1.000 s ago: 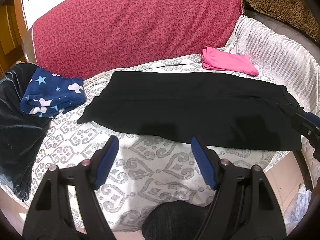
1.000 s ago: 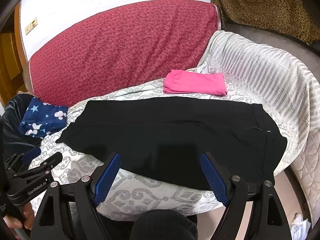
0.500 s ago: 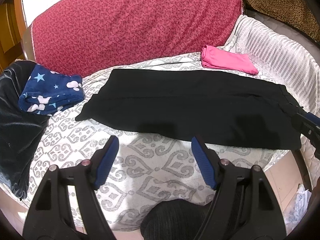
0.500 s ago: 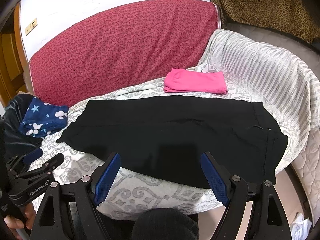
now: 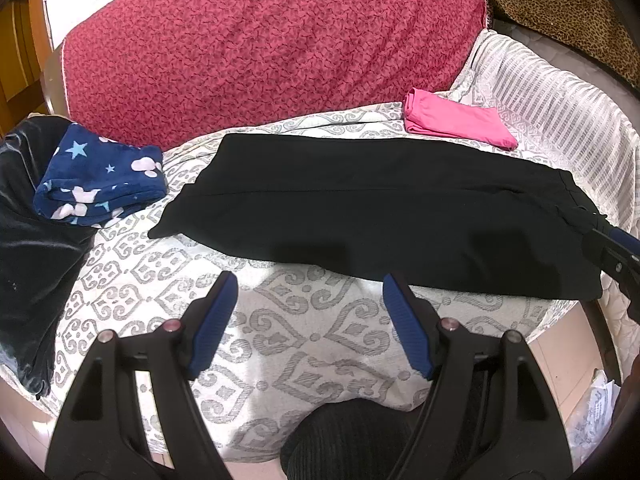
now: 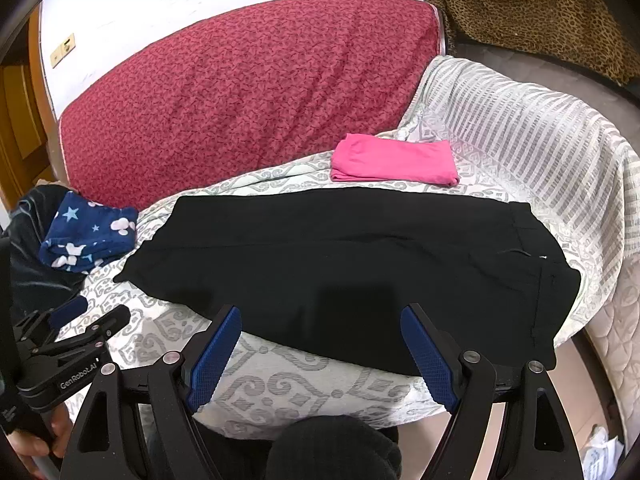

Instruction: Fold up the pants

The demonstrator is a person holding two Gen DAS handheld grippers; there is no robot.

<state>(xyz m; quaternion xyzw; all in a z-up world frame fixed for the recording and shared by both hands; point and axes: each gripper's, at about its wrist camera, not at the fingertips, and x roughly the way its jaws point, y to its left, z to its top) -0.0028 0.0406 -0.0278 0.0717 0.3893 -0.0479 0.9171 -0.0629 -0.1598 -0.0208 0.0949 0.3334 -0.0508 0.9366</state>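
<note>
1. Black pants (image 5: 380, 216) lie flat across the patterned bedspread (image 5: 312, 332), one leg on top of the other, waistband at the right end, hems at the left.
2. Left gripper (image 5: 310, 312): jaws spread wide, holding nothing, hovering over bare bedspread just short of the pants' near edge.
3. Right gripper (image 6: 320, 344): also wide open and empty, at the near edge around mid-length.
4. Change over the last second: almost none. Pants haven't shifted; the left view has only drifted slightly.
5. Read: lengthwise fold looks done, crosswise fold not started. Next grab probably hems or waistband.
6. Pink cloth (image 6: 394, 160) and blue star-print bundle (image 6: 86, 236) sit clear of the pants.
</note>
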